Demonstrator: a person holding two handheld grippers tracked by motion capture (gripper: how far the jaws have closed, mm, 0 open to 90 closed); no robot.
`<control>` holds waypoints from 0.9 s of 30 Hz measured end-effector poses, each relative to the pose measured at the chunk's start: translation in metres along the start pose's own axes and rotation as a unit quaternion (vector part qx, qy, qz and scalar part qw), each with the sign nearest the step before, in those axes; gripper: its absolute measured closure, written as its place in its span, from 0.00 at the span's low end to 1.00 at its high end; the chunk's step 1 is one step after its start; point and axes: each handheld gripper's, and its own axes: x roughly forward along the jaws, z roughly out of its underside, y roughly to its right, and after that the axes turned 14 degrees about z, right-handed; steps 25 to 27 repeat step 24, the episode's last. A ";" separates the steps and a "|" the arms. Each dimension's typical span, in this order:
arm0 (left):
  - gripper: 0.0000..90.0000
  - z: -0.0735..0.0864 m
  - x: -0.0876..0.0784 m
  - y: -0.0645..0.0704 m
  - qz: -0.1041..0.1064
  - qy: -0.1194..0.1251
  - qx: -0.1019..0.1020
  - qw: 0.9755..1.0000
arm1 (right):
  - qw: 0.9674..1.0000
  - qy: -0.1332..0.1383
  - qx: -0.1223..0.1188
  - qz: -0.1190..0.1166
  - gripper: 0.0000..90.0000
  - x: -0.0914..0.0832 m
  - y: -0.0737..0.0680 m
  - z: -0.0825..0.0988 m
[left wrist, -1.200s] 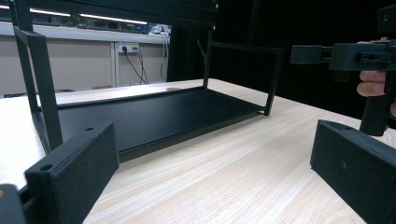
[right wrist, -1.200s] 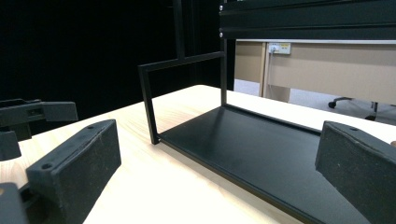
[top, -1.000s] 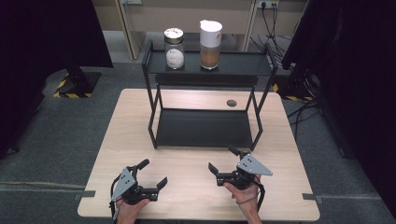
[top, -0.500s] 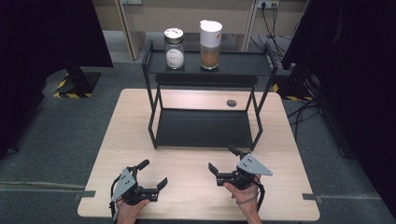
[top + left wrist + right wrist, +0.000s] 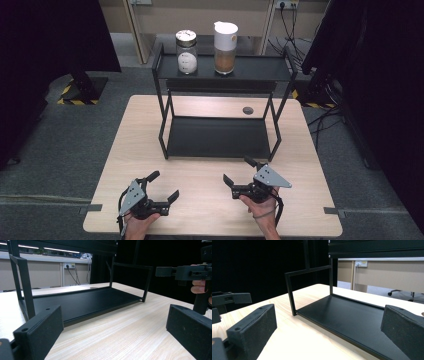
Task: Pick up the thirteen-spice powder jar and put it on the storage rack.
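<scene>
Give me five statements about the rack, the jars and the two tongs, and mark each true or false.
1. Both the left tongs and the right tongs are open and hold nothing. True.
2. Two jars stand on the rack's bottom shelf. False: the clear jar and the white-lidded jar stand on the top shelf.
3. The rack stands on the wooden table. True.
4. The right tongs grip a rack leg. False: they are apart from it.
5. The white-lidded jar holds something brown. True.
</scene>
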 end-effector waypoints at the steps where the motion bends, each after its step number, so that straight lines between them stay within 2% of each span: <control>1: 0.01 0.000 0.000 0.000 0.000 0.000 0.000 1.000 | 1.000 0.000 0.000 0.000 0.01 0.000 0.000 0.000; 27: 0.01 0.000 0.000 0.000 -0.001 0.000 0.001 1.000 | 1.000 0.001 0.003 0.001 0.01 0.000 0.001 0.001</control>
